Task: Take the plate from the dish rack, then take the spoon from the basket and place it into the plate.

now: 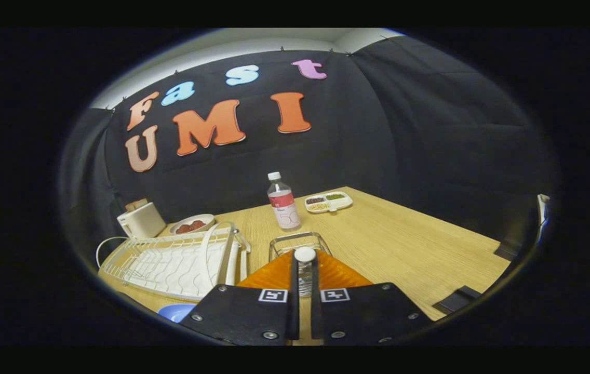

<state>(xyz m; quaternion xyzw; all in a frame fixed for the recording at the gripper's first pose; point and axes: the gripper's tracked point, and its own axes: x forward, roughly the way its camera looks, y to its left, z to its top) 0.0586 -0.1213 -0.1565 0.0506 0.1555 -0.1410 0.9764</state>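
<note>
— What are the fingers doing, from where you stand?

— In the gripper view the gripper (304,270) has its two fingers drawn close together, and between them sits a clear-handled spoon (304,267) with a white rounded end poking up at the tips. Both fingers press on its handle, so it is held.

— And the plate?

— The orange plate (334,272) lies directly under the fingers, flat on the table, spreading to either side of them. The spoon is above it; whether it touches the plate I cannot tell.

— The basket?

— The wire basket (297,242) stands just beyond the plate, right ahead of the fingertips. To the gripper's left is the white dish rack (170,262), with a white handle arching over it.

— What else is on the surface?

— It is a light wooden table (404,244). Beyond the basket stands a capped bottle (282,201) with a red label, upright. Further back, beside it, lies a white divided tray (329,201) with small fillings. Behind the rack sit a white boxy appliance (141,220) and a bowl (192,224) holding something reddish. A blue rounded object (175,311) peeks out near the rack's close corner.

— And the room?

— Black cloth wall (404,130) hangs on two sides of the table, with a pale ceiling above.
</note>
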